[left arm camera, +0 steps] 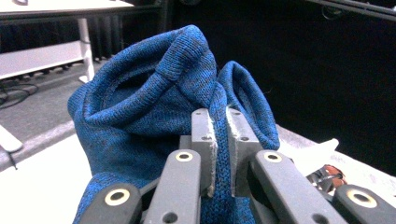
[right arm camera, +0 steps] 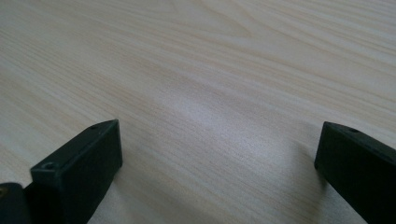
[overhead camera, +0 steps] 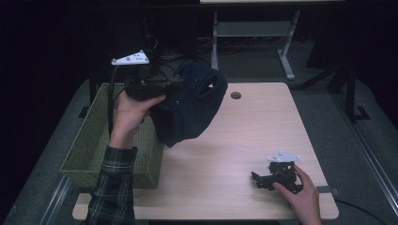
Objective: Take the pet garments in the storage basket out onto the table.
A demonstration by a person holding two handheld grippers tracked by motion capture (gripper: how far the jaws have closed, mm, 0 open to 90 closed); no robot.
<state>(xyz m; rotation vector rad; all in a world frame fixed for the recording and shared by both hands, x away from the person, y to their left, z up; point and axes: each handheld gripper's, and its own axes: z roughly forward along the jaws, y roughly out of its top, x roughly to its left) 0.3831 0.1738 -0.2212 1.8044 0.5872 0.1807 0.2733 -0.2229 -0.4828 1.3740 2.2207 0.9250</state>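
A dark blue knitted garment (overhead camera: pixel 192 105) hangs in the air over the table's left part, its lower end near the tabletop. My left gripper (overhead camera: pixel 180 84) is shut on a fold of it, held up by a hand in a plaid sleeve. In the left gripper view the blue knit (left arm camera: pixel 140 116) bunches around the jaws, and the left gripper (left arm camera: pixel 219 154) pinches a strip of it. My right gripper (overhead camera: pixel 256 179) rests low at the table's front right, open with nothing in it. In the right gripper view the right gripper (right arm camera: pixel 219 158) has its jaws wide apart over bare wood.
A green woven basket (overhead camera: pixel 94 140) stands at the table's left edge, beside and below the garment. The light wooden table (overhead camera: pixel 263 126) has a round cable hole (overhead camera: pixel 235 95) at the back. Another desk's legs (overhead camera: pixel 286 51) stand behind on the grey floor.
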